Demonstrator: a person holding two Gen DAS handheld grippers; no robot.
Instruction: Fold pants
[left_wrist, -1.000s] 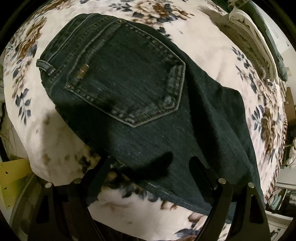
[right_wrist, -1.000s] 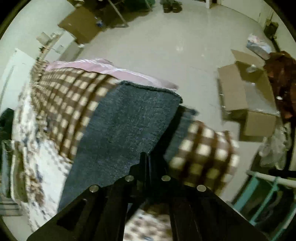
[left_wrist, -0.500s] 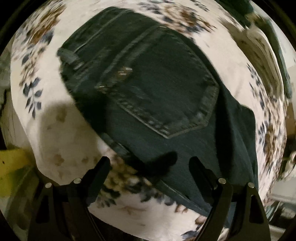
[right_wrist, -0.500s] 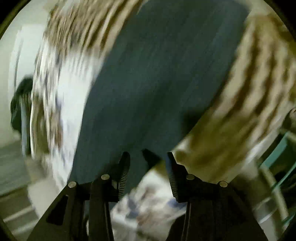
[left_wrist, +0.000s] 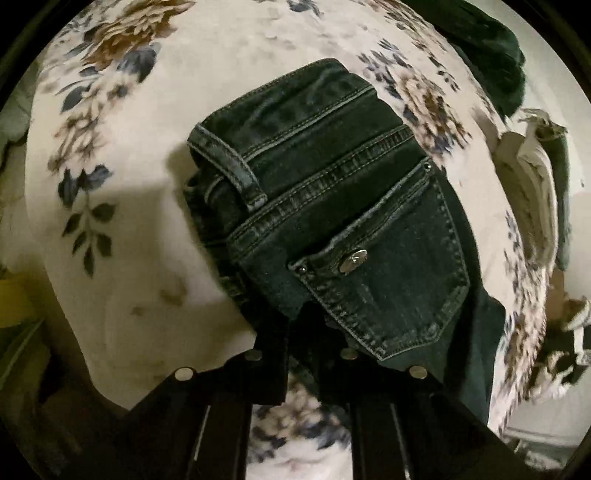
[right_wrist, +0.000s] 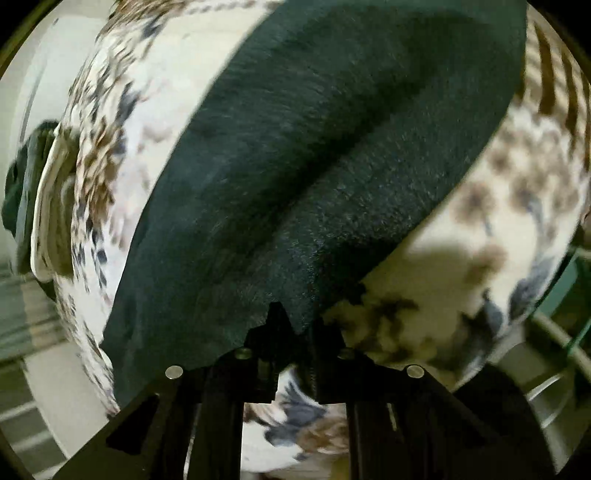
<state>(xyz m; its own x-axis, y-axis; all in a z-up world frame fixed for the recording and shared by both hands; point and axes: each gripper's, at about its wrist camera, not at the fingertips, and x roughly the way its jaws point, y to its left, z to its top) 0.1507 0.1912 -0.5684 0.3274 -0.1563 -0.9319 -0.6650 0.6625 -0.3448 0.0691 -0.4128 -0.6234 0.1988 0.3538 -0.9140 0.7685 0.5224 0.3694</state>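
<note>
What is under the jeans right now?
The jeans lie on a floral blanket, which shows all around them in both wrist views. Directly beneath the denim, nothing can be seen; the fabric covers it.

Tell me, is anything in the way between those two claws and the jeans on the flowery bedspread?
Nothing visible. The left gripper is shut on the edge of the jeans just below the back pocket. The right gripper is closing on the leg's edge. Only the floral bedspread lies around them.

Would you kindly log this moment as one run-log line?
phase: grasp for fold | left gripper: shut on jeans edge | right gripper: closing on jeans leg | surface: floral blanket
</note>
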